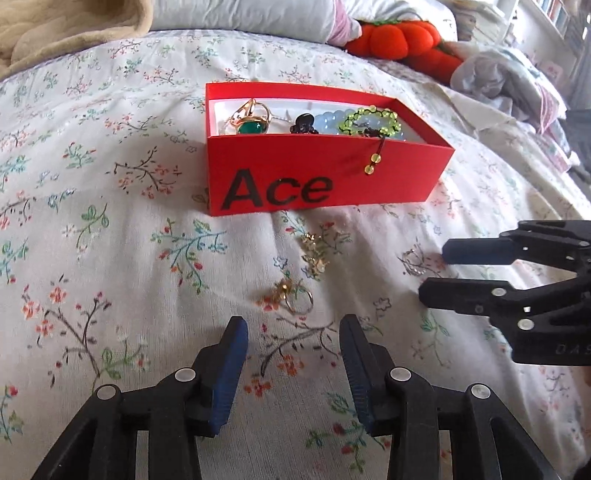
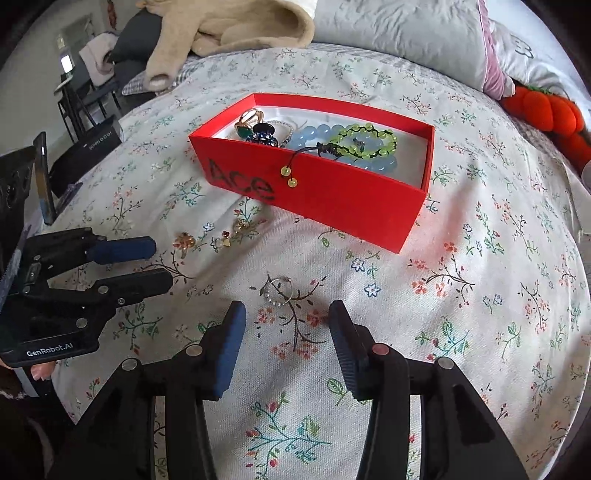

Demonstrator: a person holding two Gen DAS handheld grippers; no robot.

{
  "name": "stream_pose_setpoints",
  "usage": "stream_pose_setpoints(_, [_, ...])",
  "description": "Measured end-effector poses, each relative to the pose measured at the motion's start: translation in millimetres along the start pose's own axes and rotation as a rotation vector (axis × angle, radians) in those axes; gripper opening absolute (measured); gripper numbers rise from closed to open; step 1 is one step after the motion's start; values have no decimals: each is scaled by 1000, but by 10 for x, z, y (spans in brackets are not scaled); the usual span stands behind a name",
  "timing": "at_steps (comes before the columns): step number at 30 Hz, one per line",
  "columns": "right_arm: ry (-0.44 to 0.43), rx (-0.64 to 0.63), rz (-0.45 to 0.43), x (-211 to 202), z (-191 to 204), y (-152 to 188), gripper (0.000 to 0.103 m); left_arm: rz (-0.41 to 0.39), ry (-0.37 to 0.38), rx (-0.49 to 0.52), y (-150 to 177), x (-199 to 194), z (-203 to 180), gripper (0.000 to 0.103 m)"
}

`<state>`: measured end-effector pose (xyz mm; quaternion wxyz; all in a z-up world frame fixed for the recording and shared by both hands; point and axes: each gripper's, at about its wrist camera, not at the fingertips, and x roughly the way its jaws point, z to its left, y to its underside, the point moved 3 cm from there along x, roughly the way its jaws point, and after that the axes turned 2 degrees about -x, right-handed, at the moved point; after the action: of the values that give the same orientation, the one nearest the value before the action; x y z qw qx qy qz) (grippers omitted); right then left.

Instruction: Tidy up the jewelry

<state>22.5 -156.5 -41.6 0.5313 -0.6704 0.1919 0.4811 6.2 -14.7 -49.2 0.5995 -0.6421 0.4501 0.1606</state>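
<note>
Jewelry lies partly in a red box (image 1: 325, 177) marked "Ace" on the floral bedspread (image 1: 110, 221): a gold ring with a green stone (image 1: 252, 125) at its left end, a dark beaded piece (image 1: 303, 123) beside it, then a pale blue bead bracelet (image 2: 314, 134) with a yellow-green bead bracelet (image 1: 371, 122) lying on top, whose cord with two beads (image 1: 371, 164) hangs over the front wall. Loose pieces rest on the bedspread in front of the box: a small gold cluster (image 1: 314, 254), a gold ring with a flower (image 1: 293, 295), and a silver beaded ring (image 2: 279, 291). The left gripper (image 1: 293, 332) hovers just short of the flower ring, jaws released and spread. The right gripper (image 2: 286, 317) sits near the silver ring, jaws likewise spread, grasping nothing. Pillows (image 2: 399, 44), a beige blanket (image 1: 55, 33) and an orange plush pumpkin (image 1: 399, 37) lie beyond the box.
</note>
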Motion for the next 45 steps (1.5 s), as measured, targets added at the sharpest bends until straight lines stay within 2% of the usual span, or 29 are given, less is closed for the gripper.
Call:
stream_pose_setpoints(5, [9,14,0,12,-48,4,49,6,-38,66,-51,118,-65,44])
stream_pose_setpoints(9, [12,14,1,15,-41,0,49,8,-33,68,-81,158,-56,44])
stream_pose_setpoints(20, [-1,8,2,54,24,-45,49,8,-39,45,-106,167,-7,19])
stream_pose_setpoints(24, [-3,15,2,92,30,-61,48,8,-33,31,-111,166,13,19])
stream_pose_setpoints(34, [-5,-40,10,151,142,-105,19,1,-33,12,-106,143,42,19])
stream_pose_setpoints(42, [-10,-27,2,131,144,-122,14,5,-40,-5,-115,130,65,19])
stream_pose_setpoints(45, [-19,-22,-3,97,137,-130,7,5,-47,-7,-124,114,67,19])
